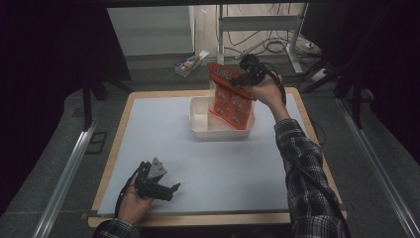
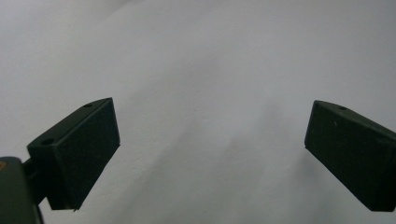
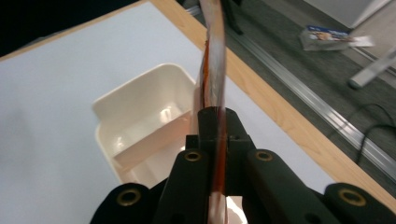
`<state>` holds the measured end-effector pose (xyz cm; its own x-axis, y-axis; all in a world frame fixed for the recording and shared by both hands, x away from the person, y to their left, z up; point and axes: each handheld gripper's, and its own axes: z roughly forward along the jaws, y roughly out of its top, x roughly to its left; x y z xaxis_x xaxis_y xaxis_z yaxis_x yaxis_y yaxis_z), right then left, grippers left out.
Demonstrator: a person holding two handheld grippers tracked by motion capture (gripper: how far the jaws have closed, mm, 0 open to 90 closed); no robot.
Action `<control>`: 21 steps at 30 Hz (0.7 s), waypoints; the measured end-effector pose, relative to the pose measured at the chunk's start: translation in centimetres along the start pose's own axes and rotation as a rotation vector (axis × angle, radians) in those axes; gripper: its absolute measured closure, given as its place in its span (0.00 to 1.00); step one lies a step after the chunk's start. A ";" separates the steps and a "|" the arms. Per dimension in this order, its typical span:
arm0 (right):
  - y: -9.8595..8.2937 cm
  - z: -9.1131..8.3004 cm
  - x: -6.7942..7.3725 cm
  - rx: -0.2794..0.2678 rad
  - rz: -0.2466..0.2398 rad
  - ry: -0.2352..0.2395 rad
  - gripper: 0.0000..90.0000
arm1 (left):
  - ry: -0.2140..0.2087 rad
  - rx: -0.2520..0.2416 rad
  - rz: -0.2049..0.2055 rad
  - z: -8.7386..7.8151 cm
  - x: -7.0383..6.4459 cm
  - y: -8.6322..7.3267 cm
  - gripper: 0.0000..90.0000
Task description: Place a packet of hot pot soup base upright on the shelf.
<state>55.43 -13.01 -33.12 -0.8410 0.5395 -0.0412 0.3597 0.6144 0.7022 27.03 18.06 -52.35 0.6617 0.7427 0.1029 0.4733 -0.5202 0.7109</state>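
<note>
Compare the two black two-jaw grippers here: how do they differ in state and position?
The right gripper is shut on the orange snack packet, while the left gripper is open with nothing between its jaws. The right gripper is raised over the white plastic bin; the left gripper sits low at the near edge of the pale table mat. Both are hand-held.

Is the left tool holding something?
No, the left tool is wide open with nothing but the white table between its jaws.

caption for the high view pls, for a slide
Right gripper holds an orange packet over a white tray; left gripper rests open.
</note>
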 end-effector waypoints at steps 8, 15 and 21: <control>-0.4 0.0 -1.6 -0.041 0.105 -0.122 0.74 | 0.000 0.005 0.005 0.1 0.0 0.0 0.03; -0.9 -0.8 -2.6 -0.094 0.127 -0.174 0.35 | 0.004 0.008 0.005 0.1 0.0 -0.1 0.03; -1.5 -2.1 -3.1 -0.140 0.150 -0.167 0.13 | -0.002 0.000 0.004 0.1 -0.1 0.0 0.03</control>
<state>56.66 -16.77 -32.58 -0.7001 0.7130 -0.0375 0.4060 0.4407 0.8006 27.07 17.95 -52.44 0.6650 0.7396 0.1039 0.4708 -0.5231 0.7104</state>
